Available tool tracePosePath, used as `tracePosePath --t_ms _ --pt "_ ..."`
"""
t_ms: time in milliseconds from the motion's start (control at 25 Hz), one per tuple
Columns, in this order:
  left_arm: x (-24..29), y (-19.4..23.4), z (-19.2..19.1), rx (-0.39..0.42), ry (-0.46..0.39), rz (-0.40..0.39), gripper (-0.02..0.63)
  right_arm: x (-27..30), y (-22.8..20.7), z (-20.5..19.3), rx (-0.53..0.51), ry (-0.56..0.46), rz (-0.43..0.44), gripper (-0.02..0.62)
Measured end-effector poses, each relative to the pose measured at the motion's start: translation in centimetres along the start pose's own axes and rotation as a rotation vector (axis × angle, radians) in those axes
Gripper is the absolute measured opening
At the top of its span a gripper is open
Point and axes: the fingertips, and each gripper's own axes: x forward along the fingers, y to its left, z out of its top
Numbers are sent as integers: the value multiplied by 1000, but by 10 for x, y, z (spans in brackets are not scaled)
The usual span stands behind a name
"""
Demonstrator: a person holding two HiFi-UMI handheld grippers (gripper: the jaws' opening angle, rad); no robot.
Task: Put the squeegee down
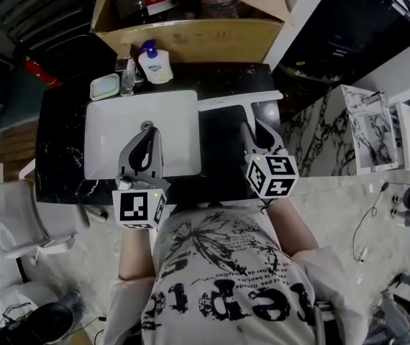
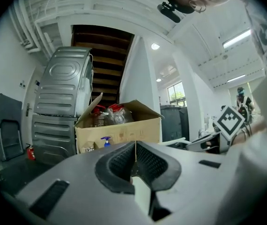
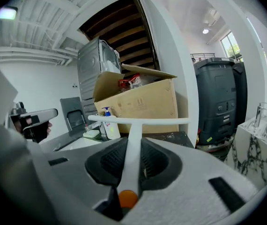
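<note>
The squeegee (image 1: 237, 101) is white, with a long thin blade and a handle with an orange end. My right gripper (image 1: 252, 132) is shut on that handle and holds the blade over the black marble counter (image 1: 223, 146), just right of the white sink (image 1: 119, 124). In the right gripper view the handle (image 3: 133, 142) runs between the pads up to the crossbar blade (image 3: 138, 120). My left gripper (image 1: 146, 131) hovers over the sink, pointing level. In the left gripper view its jaws (image 2: 135, 148) are shut with nothing between them.
A big open cardboard box (image 1: 190, 27) stands behind the counter. A soap pump bottle (image 1: 155, 63), a faucet (image 1: 127, 74) and a soap dish (image 1: 105, 86) line the sink's far edge. A white chair (image 1: 11, 218) is at the left, marble slabs (image 1: 367, 128) at the right.
</note>
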Motion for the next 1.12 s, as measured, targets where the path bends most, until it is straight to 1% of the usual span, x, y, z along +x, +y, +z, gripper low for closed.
tracePosePath --t_ms 80,200,320,440,600,960,1120 --pt "11 4 3 -7 4 -35 11 4 -5 -7 24 25 -30 75" --pt "27 9 8 -18 19 -69 11 16 -15 -20 16 55 -85 75" --pt "38 11 -4 -24 31 -114 11 31 -27 -39 -4 103 -140 75" --pt "47 13 -21 -31 52 -147 11 47 -38 -56 -9 156 -174 75" --pt "57 16 -34 -43 93 -165 11 64 -46 -75 -1 217 -188 75" --pt "72 20 -58 -68 142 -176 11 91 -55 -102 -3 330 -184 77" --pt "74 23 -67 -74 160 -170 11 96 -58 -110 7 355 -184 77"
